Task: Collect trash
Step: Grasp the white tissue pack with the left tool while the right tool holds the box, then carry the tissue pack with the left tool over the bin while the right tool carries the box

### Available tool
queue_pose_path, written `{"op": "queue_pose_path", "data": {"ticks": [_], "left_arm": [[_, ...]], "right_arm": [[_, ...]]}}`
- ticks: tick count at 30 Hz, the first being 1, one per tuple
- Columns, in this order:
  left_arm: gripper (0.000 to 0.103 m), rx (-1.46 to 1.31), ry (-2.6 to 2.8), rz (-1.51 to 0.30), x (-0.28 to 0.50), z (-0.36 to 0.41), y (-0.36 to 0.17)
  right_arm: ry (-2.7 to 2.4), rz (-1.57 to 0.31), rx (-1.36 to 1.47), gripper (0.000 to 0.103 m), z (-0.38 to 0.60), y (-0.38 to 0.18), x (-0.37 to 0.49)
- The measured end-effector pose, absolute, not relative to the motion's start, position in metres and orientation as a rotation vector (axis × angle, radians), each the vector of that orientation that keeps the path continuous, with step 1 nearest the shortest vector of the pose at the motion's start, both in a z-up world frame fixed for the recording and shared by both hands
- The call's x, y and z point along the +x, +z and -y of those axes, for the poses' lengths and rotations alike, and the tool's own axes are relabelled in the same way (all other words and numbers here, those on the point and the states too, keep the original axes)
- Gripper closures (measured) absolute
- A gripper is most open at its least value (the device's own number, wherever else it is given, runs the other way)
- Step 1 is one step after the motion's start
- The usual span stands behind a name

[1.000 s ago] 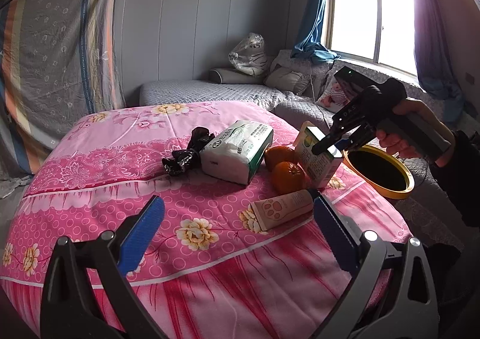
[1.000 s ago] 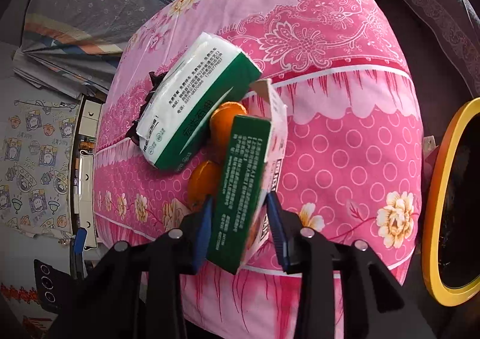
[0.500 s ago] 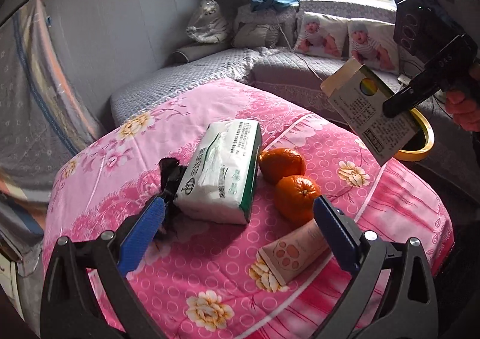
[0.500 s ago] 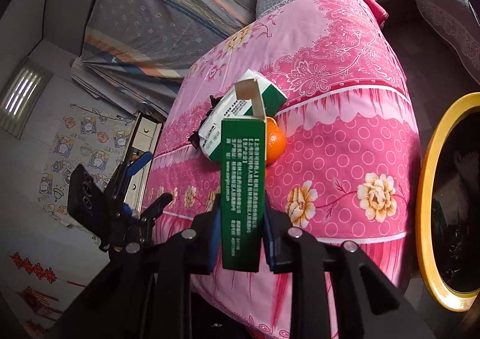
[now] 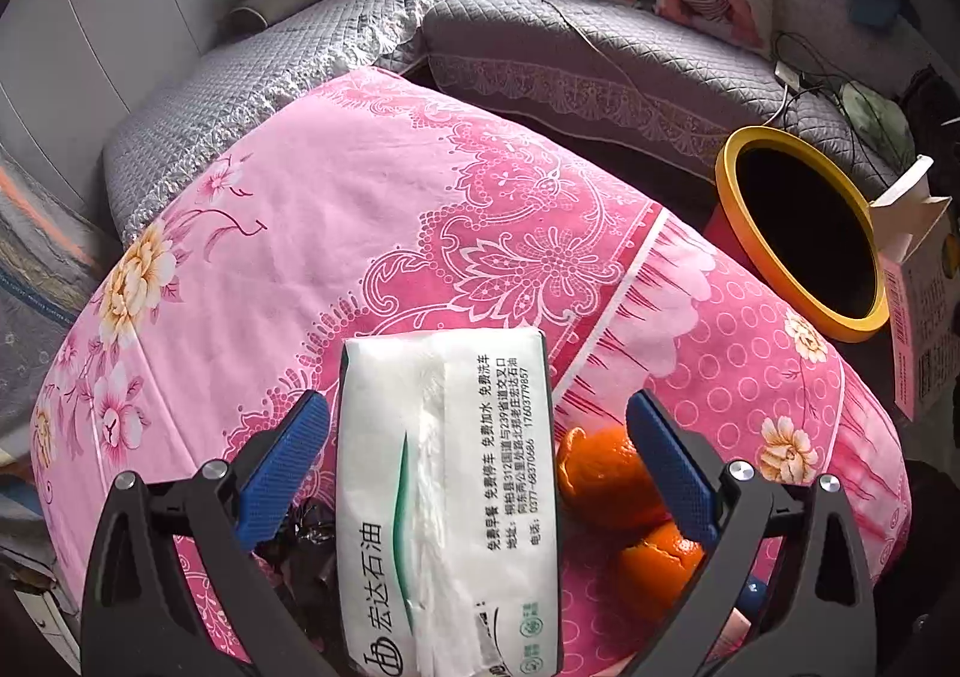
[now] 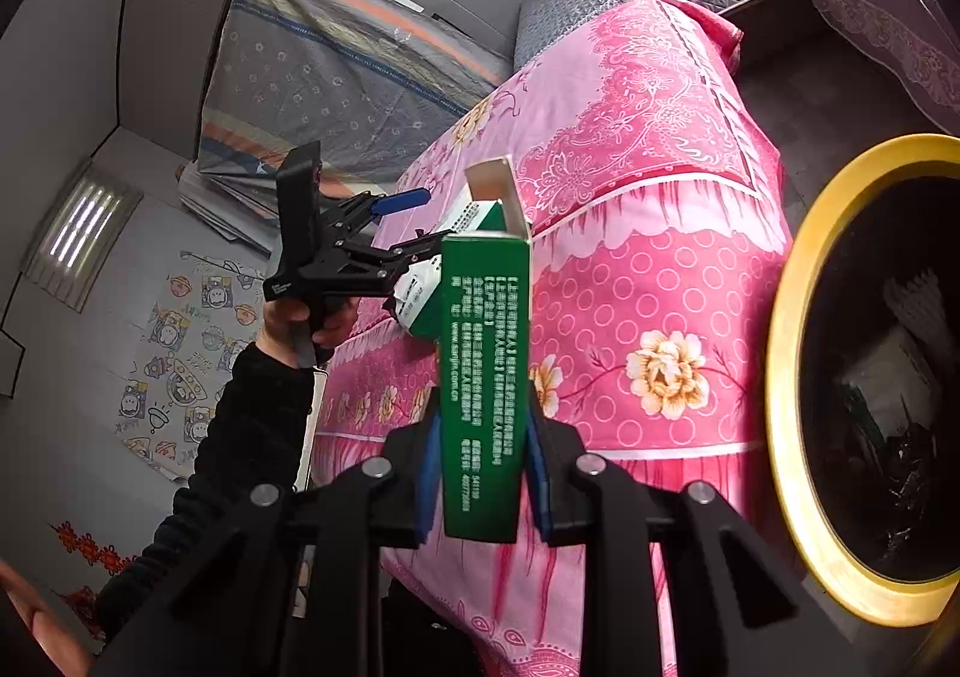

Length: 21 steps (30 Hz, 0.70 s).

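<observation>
Item: green carton [image 6: 485, 377], clenched between the right gripper [image 6: 483, 473] fingers, lifted off the table [image 5: 372, 233] since a second ago and now held near the yellow bin [image 6: 798, 377], so likely ready to drop. Left gripper [image 5: 480, 473], fingers spread wide, has closed in over the tissue pack [image 5: 447, 491]; oranges [image 5: 606, 476] remain just right of it.

Soft daylight, sharp centres, strong fisheye bending and dark vignetted corners.

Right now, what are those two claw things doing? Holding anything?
Left gripper: open, holding nothing, its fingers either side of the tissue pack.
Right gripper: closed on the green carton, beside the yellow-rimmed bin.
</observation>
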<state>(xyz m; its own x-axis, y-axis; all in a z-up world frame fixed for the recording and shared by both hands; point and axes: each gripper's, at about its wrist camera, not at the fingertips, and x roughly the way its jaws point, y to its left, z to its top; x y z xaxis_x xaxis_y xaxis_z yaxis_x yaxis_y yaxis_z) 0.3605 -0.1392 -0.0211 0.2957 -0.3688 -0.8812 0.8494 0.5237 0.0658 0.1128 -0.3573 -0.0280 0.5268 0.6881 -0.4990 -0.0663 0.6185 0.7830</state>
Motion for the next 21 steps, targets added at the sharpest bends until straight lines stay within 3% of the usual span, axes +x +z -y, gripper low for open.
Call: {"op": "queue_pose_path", "data": {"ticks": [17,18,19,21], "left_arm": [[0.008,0.650,-0.723,-1.201,0.408,0.164,-0.072],[0.009,0.644,-0.718,-1.205,0.409,0.164,-0.074],[0.021,0.629,-0.721,-1.222,0.411,0.164,-0.076],[0.021,0.610,-0.698,-1.233,0.414,0.163,-0.079]], "right_arm": [[0.513,-0.872,0.836,0.080,0.377,-0.033,0.101],[0.508,-0.870,0.837,0.080,0.377,-0.033,0.100],[0.504,-0.869,0.839,0.080,0.378,-0.032,0.100],[0.497,-0.868,0.840,0.080,0.378,-0.030,0.099]]}}
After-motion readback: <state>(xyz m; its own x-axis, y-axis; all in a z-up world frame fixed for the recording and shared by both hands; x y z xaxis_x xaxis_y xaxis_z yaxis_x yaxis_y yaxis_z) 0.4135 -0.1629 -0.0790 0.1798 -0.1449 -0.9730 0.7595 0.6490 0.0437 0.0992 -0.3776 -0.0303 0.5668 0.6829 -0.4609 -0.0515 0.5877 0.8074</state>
